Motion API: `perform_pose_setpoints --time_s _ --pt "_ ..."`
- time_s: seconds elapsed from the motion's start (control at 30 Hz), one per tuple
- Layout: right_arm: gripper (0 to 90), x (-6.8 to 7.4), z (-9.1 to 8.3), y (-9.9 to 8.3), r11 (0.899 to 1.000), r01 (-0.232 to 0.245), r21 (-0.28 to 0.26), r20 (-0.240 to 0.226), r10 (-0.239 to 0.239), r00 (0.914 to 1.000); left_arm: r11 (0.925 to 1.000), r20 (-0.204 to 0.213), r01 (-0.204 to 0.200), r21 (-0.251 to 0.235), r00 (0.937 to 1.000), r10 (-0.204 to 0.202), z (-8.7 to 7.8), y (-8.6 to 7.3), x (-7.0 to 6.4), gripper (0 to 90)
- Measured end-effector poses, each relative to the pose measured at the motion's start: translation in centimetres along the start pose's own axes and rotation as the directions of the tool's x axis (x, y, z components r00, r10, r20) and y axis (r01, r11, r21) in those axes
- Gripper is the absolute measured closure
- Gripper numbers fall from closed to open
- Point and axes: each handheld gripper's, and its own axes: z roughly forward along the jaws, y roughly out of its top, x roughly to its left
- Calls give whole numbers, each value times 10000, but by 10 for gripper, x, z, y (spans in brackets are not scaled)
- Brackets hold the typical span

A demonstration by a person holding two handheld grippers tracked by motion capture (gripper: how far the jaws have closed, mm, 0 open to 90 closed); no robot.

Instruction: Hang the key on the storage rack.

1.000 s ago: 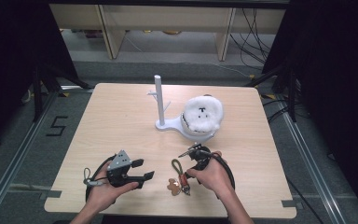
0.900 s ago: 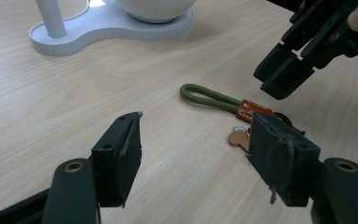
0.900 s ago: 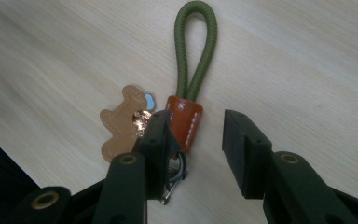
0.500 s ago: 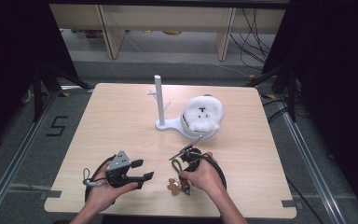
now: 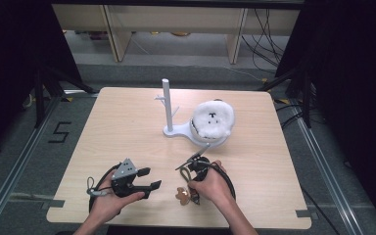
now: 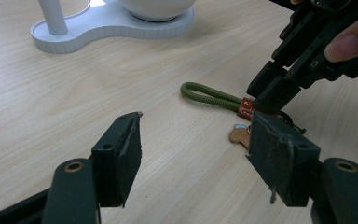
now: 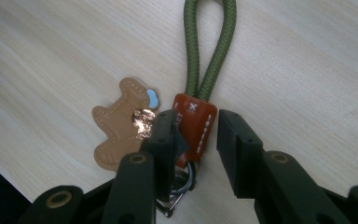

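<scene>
right gripper view has the right gripper [image 7: 193,133] low over the keychain [image 7: 193,123], jaws partly open astride its orange tab [image 7: 196,126], gripping nothing yet. the keychain lies flat on the table [image 5: 127,122] near the front edge, its green loop [image 7: 209,42] pointing away. if the jaws close off-centre they could likely pinch the metal ring [image 7: 177,186] or the leather charm [image 7: 121,123] just beside the tab, and the tab may slip out. left gripper [image 6: 193,154] waits wide open and empty, close by. the white stand [image 5: 169,110] and plush [image 5: 214,120] sit well apart, not in the way.
</scene>
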Motion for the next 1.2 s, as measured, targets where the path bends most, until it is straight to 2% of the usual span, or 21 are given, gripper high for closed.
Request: perform_pose_setpoints --time_s 0.2,0.23,0.3,0.33,0.4,0.43,0.5,0.63,0.67,0.73,0.77,0.8,0.93,1.07,1.17,1.2 --pt "661 0 0 1 9999 51 107 -105 -50 9999 10000 -82 -24 63 10000 24 -1 1 -1 342" --pt "654 1 0 1 9998 -74 172 -108 76 9999 10000 -59 -7 -7 10000 7 0 0 -1 342" --pt "647 -1 0 1 9997 214 105 -185 -212 9996 10000 -66 -5 -7 10000 5 0 0 -1 342" --pt "639 0 0 1 9998 -50 177 -228 54 9997 10000 -66 -5 -2 10000 5 0 0 0 342" --pt "632 0 -1 1 9998 64 182 -379 -57 9993 9999 -130 -46 130 9999 48 -1 0 -1 342" --pt "629 1 -1 2 9997 -64 221 -486 75 9988 9999 -123 -44 129 9999 46 -1 0 -1 342" --pt "627 2 -1 2 9996 -9 269 -420 20 9991 10000 3 -47 80 10000 47 0 0 0 342" --pt "627 2 2 2 9991 21 418 -337 -7 9994 9999 -129 -49 131 9999 50 -1 0 -1 342" --pt "628 1 3 2 9990 267 348 -346 -255 9991 9999 -131 -52 130 9999 54 -1 0 -1 342" --pt "631 1 3 2 9990 188 401 -268 -177 9995 10000 -16 -32 21 10000 32 0 -1 0 342" --pt "633 3 4 1 9996 -1 298 -178 7 9998 10000 -9 -38 58 10000 38 0 -1 0 342" --pt "633 2 5 1 9994 77 340 -116 -73 9999 10000 -80 -40 32 10000 41 0 -1 0 342" --pt "651 5 8 1 9990 159 409 -30 -158 9999 9999 -110 -46 118 9999 47 -1 -1 0 342" --pt "734 6 8 2 9984 298 481 -72 -295 9995 9999 -86 -21 113 10000 22 -1 -1 0 343" --pt "752 3 9 2 9985 417 365 -374 -403 9985 9999 -107 -21 139 9999 23 -1 -2 1 344" --pt "760 3 7 2 9985 311 443 -474 -290 9985 9999 -50 1 125 10000 0 -1 -2 1 344"
